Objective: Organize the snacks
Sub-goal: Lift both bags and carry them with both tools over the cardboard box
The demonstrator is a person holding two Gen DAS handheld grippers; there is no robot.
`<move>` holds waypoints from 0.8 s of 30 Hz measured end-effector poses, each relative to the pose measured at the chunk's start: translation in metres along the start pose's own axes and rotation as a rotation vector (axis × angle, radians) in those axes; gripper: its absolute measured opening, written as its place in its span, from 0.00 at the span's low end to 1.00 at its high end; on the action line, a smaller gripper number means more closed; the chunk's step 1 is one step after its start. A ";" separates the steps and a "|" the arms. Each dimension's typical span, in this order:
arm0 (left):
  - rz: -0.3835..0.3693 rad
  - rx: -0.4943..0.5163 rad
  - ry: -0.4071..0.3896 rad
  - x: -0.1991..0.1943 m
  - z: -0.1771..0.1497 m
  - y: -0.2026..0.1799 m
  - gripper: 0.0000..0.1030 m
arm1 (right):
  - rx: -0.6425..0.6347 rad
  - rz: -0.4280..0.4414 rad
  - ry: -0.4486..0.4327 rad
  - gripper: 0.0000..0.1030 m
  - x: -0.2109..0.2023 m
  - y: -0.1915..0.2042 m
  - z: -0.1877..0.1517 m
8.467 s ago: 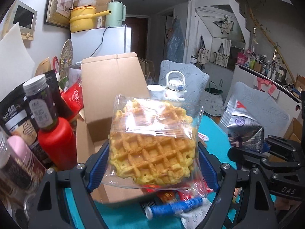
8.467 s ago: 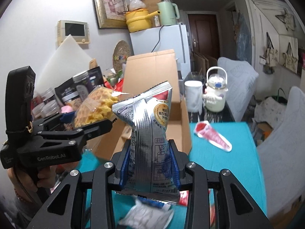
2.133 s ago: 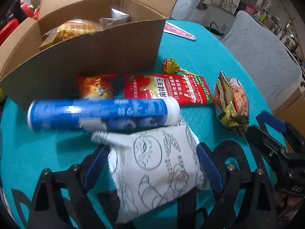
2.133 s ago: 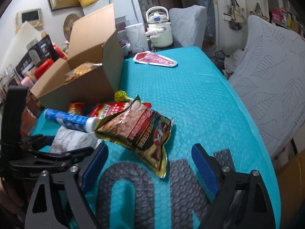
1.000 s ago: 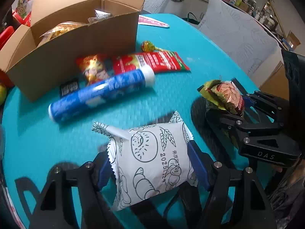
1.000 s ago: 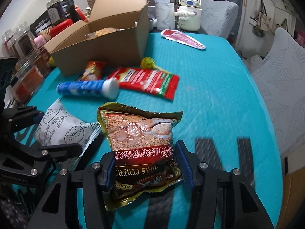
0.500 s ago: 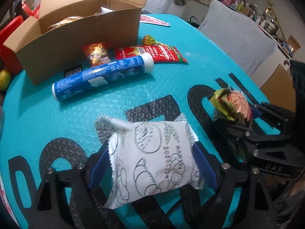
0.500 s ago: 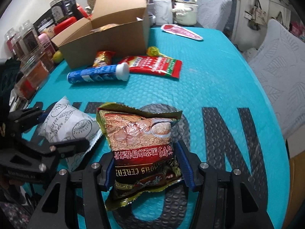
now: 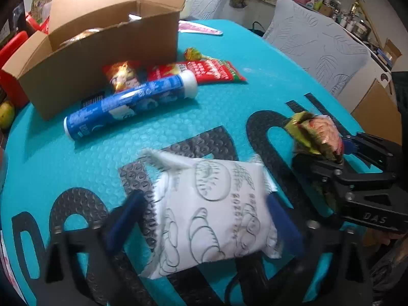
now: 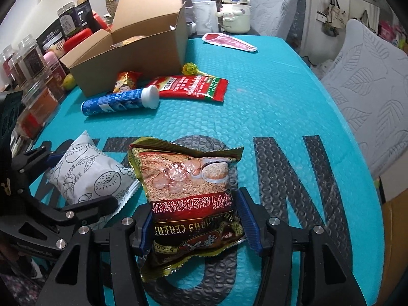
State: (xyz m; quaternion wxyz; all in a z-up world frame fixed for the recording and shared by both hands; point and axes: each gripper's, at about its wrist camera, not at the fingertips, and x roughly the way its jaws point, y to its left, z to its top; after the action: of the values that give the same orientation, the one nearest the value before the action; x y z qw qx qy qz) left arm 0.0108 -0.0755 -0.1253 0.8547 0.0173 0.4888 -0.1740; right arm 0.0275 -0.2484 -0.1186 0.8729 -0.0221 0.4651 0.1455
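A white bread pack [image 9: 211, 211] printed with line drawings lies on the teal mat between the blue pads of my left gripper [image 9: 204, 201]. Its jaws are closing. The pads are blurred and a sliver of mat shows beside the left pad. In the right wrist view the same pack [image 10: 89, 176] sits at the lower left inside that gripper [image 10: 81, 178]. My right gripper [image 10: 196, 220] is shut on a gold-and-brown cereal pack [image 10: 188, 186], held upright. From the left wrist view this pack [image 9: 316, 135] is at the right. The open cardboard box [image 10: 142, 53] stands at the back left with snacks inside.
In front of the box lie a blue tube [image 10: 117, 102], a red flat pack [image 10: 193, 86], a lollipop [image 10: 190, 68] and a small gold candy pack [image 10: 127, 79]. Jars [image 10: 30, 58] line the left edge. A kettle [image 10: 234, 10] and a pink packet [image 10: 229, 42] sit far back; grey chairs [image 10: 369, 89] right.
The left pads gripped the white pack a second ago; they now stand a little off it and are blurred. Both grippers drew back slightly from the box. The right keeps its grip.
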 end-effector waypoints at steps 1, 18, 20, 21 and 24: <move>-0.012 0.003 -0.006 -0.002 0.000 -0.002 0.71 | 0.000 -0.001 -0.002 0.56 0.000 0.000 0.000; -0.045 -0.045 -0.067 -0.034 -0.002 0.024 0.64 | -0.032 0.118 -0.058 0.52 -0.013 0.042 0.004; -0.032 -0.059 -0.083 -0.043 -0.002 0.030 0.64 | -0.047 0.139 -0.065 0.52 -0.013 0.049 0.009; -0.024 -0.065 -0.092 -0.048 -0.002 0.033 0.64 | -0.055 0.149 -0.071 0.52 -0.013 0.052 0.011; 0.000 -0.080 -0.127 -0.061 0.000 0.041 0.64 | -0.076 0.184 -0.091 0.52 -0.015 0.062 0.019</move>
State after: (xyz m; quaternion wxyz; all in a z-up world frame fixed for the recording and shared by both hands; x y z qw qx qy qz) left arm -0.0044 -0.0202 -0.0797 0.8839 -0.0281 0.4404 -0.1551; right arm 0.0174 -0.1892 -0.0897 0.8746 -0.0058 0.4194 0.2433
